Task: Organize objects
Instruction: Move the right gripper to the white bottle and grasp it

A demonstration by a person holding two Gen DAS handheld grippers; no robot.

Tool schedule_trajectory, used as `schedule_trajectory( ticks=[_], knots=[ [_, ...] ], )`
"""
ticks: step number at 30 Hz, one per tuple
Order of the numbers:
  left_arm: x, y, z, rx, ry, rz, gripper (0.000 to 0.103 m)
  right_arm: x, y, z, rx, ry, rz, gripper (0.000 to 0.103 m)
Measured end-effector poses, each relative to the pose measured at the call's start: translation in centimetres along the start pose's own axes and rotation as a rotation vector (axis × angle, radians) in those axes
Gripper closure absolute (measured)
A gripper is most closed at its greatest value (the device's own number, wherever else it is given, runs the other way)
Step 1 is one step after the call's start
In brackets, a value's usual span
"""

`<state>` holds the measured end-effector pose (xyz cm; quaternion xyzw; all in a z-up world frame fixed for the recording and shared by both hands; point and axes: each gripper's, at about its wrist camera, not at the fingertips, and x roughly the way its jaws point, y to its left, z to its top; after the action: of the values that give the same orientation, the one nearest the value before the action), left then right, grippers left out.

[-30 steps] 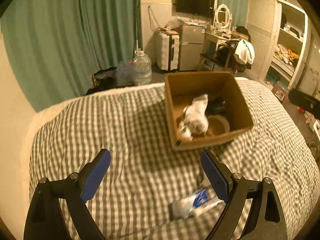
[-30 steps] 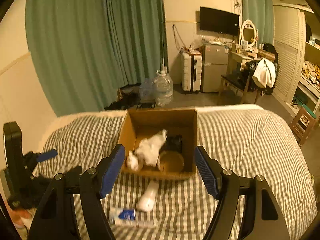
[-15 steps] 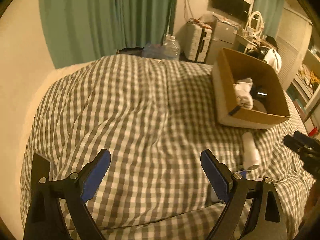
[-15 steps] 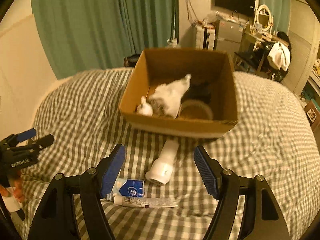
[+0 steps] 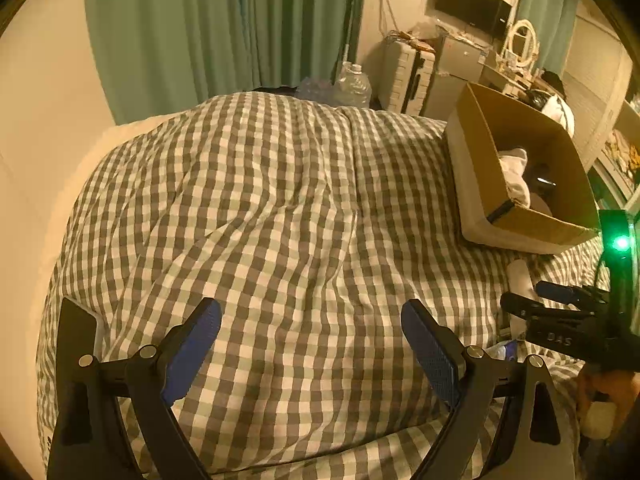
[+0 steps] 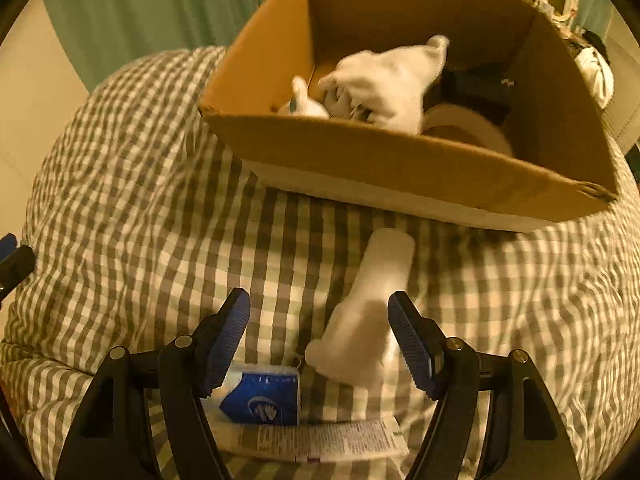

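Right gripper [image 6: 318, 332] wide open; white bottle [image 6: 366, 332] seemingly untouched between

The right gripper [image 6: 318, 322] was held with its jaws spread wide above a checked bedcover [image 6: 132, 216], a white bottle [image 6: 370, 320] lying between the blue pads [image 6: 408, 344] — close to the right-hand one, though contact could not be made out. Just beneath, a blue-and-white packet [image 6: 260, 400] and a printed tube [image 6: 320, 440] were seen side by side. Beyond the bottle, a cardboard box [image 6: 400, 160] was set on the cover, with white cloth [image 6: 384, 76] and a round tan object [image 6: 468, 128] inside.
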<state>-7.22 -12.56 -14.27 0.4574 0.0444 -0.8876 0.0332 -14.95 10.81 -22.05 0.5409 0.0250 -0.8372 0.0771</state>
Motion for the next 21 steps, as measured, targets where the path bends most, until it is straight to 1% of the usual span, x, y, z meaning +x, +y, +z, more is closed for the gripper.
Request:
schedule_trajectory(
  ticks=[2,4,7,8,9,11,12,13,14,15,17,21],
  knots=[
    [0.3,-0.1,-0.2,-0.006,0.01,-0.011,0.009,0.8,0.4,0.3,-0.027,0.013,-0.034,0.031],
    [0.5,-0.3,-0.4,0.004,0.015,-0.005,0.009,1.6,0.8,0.5,-0.055,0.022,-0.077,0.03],
    [1.0,-0.9,-0.6,0.025,0.027,0.004,0.009,2.5,0.5,0.3,-0.05,0.042,-0.128,0.03],
    [1.2,-1.1,-0.7,0.035,0.034,0.004,0.009,2.6,0.2,0.2,-0.037,0.049,-0.129,0.03],
    [1.2,-1.3,-0.7,0.041,0.036,0.003,0.009,2.8,-0.2,0.2,-0.017,0.059,-0.115,0.031],
    [1.4,-1.7,-0.9,0.064,0.04,0.002,0.009,3.2,-1.3,0.0,0.034,0.082,-0.07,0.037],
    [1.4,-1.8,-0.9,0.069,0.042,0.004,0.009,3.3,-1.9,-0.1,0.06,0.088,-0.057,0.044],
    [1.5,-2.0,-1.0,0.077,0.044,0.003,0.009,3.3,-2.3,-0.2,0.081,0.088,-0.047,0.048],
    [1.6,-2.2,-1.1,0.089,0.047,0.001,0.009,3.2,-2.6,-0.3,0.095,0.086,-0.038,0.05],
    [1.7,-2.5,-1.1,0.098,0.048,0.002,0.009,3.1,-2.8,-0.4,0.104,0.083,-0.035,0.059],
    [1.8,-3.1,-1.3,0.117,0.051,-0.002,0.009,2.9,-3.1,-0.5,0.116,0.071,-0.02,0.059],
    [2.5,-4.2,-1.1,0.129,0.074,-0.061,0.009,1.0,-4.1,-1.0,0.135,0.022,0.017,0.06]
  ],
)
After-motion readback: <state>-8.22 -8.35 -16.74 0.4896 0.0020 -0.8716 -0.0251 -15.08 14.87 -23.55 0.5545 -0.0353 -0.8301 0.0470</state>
